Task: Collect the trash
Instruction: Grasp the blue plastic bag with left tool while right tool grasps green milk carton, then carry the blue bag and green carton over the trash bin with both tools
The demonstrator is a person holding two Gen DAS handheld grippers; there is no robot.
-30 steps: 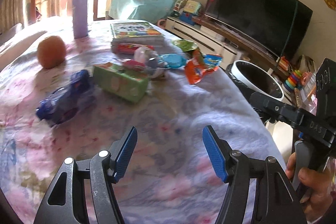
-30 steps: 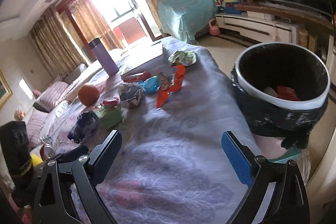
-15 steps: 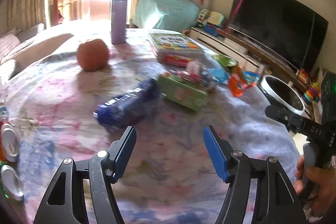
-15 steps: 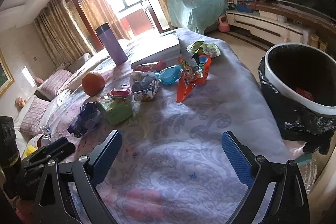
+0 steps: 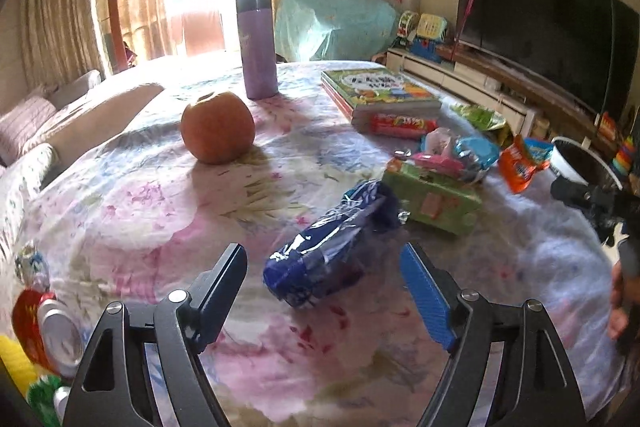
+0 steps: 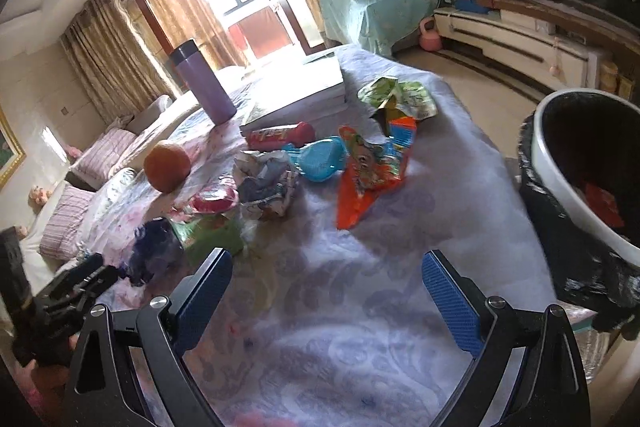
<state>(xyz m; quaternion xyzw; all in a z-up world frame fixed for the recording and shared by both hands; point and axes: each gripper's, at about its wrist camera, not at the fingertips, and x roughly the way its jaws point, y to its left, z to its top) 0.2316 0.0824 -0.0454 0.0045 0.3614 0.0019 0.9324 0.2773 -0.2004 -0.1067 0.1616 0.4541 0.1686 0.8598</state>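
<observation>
Floral cloth covers the table [image 5: 140,211], and the litter lies toward its far right edge, beside the bin [image 6: 560,163]. Your left gripper [image 5: 324,279] is opening its jaws around the near end of the crumpled blue wrapper [image 5: 332,247], pads not yet touching it. Your right gripper [image 6: 324,283] stands wide open over bare cloth, holding nothing, short of the orange snack bag [image 6: 368,175]. Closing too low could pinch the cloth and drag the green box [image 5: 436,199], which touches the wrapper's far end. Slick foil may slip out.
</observation>
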